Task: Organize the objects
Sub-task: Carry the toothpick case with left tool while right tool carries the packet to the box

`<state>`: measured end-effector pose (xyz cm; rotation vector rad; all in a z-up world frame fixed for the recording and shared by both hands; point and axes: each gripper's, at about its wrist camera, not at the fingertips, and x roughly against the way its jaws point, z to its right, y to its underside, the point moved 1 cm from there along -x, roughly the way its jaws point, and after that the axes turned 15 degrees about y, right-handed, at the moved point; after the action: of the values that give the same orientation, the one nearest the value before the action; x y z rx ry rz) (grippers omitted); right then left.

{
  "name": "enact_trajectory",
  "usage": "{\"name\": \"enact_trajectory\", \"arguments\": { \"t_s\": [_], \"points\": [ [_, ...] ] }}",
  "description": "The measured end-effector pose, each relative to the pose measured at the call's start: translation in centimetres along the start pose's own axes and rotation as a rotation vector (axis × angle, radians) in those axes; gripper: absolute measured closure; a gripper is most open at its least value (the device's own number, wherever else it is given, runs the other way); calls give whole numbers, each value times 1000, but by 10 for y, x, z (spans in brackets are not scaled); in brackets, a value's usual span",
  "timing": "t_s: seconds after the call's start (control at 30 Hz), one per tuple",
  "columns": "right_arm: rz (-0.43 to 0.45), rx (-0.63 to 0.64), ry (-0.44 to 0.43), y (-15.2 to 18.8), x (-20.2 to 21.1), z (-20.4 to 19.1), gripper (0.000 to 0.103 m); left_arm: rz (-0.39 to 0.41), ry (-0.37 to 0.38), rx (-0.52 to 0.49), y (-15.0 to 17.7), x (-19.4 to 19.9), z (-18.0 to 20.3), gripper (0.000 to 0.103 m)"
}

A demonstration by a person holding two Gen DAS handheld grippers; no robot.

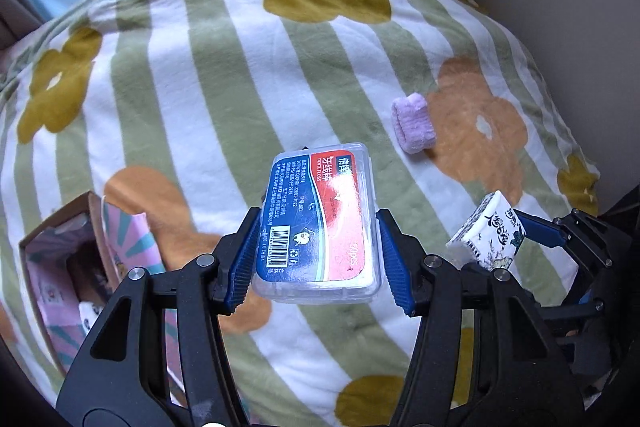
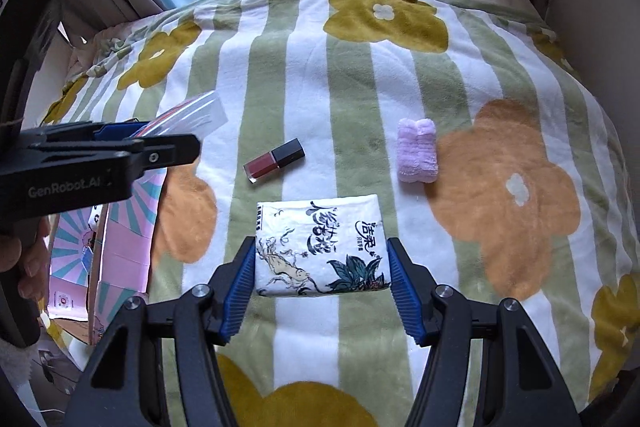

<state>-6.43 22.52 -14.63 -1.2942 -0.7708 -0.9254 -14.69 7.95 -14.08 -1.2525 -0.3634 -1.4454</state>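
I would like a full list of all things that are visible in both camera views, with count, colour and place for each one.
dental floss pick box: 1, clear plastic with blue and red label, held between the left gripper's fingers
tissue pack: 1, white with dark printed drawing, between the right gripper's fingers
lip gloss tube: 1, dark red with black cap, lying on the blanket
towel roll: 1, pale purple, on the blanket to the right
cardboard box: 1, brown outside, pink printed lining, open, at left
blanket: 1, green and white stripes with flowers
left gripper: 1, black with blue pads
right gripper: 1, black with blue pads
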Motion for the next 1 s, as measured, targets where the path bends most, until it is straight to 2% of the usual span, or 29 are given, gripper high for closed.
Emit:
{"name": "enact_trajectory", "arguments": {
  "t_s": [0.2,0.4,0.67,1.0],
  "points": [
    [1,-16,8,-10,29,13,45,83,-55,78,25,52,15,50],
    [31,8,12,-12,60,11,45,141,-87,160,56,86,26,50],
    [40,43,11,-2,73,1,45,211,-120,246,97,108,28,50],
    [60,86,-13,-5,84,-23,45,238,-135,273,114,128,17,50]
  ]
}}
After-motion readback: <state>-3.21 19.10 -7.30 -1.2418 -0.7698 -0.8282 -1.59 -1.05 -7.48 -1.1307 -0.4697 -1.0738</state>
